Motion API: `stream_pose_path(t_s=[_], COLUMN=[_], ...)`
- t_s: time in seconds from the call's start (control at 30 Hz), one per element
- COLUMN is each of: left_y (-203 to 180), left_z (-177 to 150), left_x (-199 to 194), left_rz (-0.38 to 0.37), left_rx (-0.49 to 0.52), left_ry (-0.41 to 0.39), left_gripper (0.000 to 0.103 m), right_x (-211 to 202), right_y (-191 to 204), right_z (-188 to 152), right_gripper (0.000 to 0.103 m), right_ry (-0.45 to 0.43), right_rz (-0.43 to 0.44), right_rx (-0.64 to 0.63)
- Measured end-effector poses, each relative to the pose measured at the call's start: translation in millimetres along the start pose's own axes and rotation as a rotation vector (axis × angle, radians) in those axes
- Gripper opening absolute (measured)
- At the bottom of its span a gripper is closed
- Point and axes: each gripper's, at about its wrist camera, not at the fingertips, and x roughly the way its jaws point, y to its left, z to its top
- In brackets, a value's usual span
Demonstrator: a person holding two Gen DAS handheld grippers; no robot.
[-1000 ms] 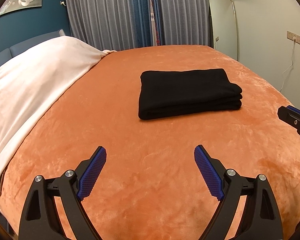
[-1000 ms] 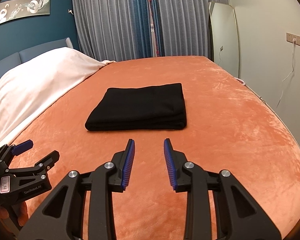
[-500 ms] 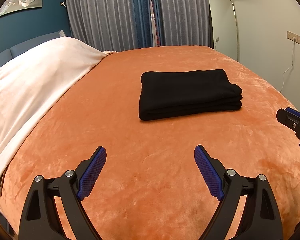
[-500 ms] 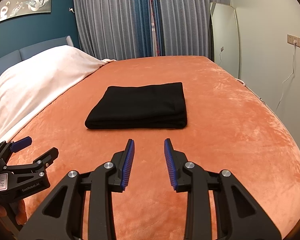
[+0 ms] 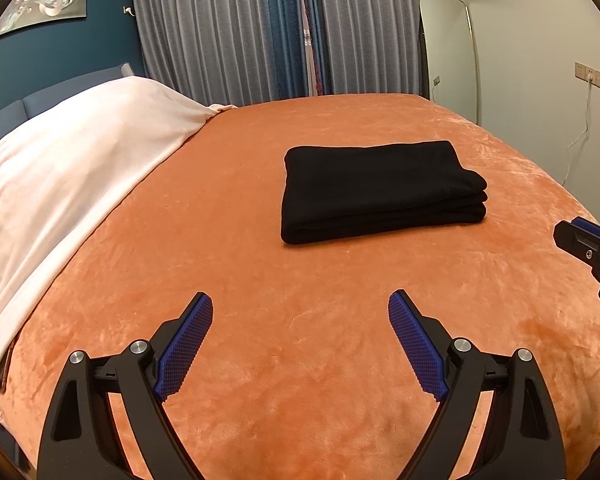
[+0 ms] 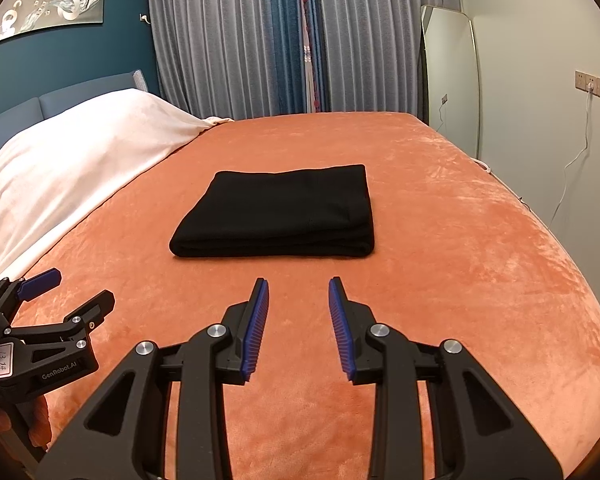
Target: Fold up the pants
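Left wrist view: my left gripper (image 5: 300, 308) is hovering over the orange blanket (image 5: 260, 280) on the bed, its jaws standing wide apart with nothing between them. The black pants (image 5: 376, 190) are lying folded into a neat stacked rectangle ahead of me and a little to the right, well clear of my fingertips, flat on the blanket. A cream cover (image 5: 68, 168) is draping the pillow end on the left. The tip of my right gripper (image 5: 592, 248) is poking in at the right edge. Grey curtains (image 5: 240, 32) are hanging behind the bed, and a mirror (image 5: 448, 52) is leaning by the wall.

Right wrist view: my right gripper (image 6: 298, 292) is pointing at the same folded pants (image 6: 280, 210), which are lying just ahead of the tips, not touching them. Its jaws are standing partly apart, gripping nothing. My left gripper (image 6: 74, 286) is showing at the lower left, jaws spread, empty.
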Motion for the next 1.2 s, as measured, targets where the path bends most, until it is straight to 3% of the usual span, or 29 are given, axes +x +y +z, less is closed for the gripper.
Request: stream_pose_path(t_s=[0.63,0.8,1.03,1.2], left_y=[-2.9,-4.9,-8.6,-4.0], left_z=[2.2,1.6,-1.4,-2.3], left_x=[-1.4,0.5,-3.4,-6.0], left_rz=[-0.006,0.040,0.040,-0.031], left_rx=[0.000,0.012,0.011,-0.019], left_ry=[-0.003,-0.007,-0.035,-0.052], left_gripper=[0.087,0.087,0.087,0.087], right_x=[-0.1,0.2,1.9,1.8], right_y=[0.1,-0.1,-2.0,-1.2], right_z=[-0.2,-0.2,-0.8,-0.9], right_gripper=[0.030,0.030,0.030,0.030], right_ry=[0.000,0.002,0.006,0.005], right_rz=[-0.001,0.001,0.005,0.003], right_rx=[-0.004,-0.005,-0.012,-0.013])
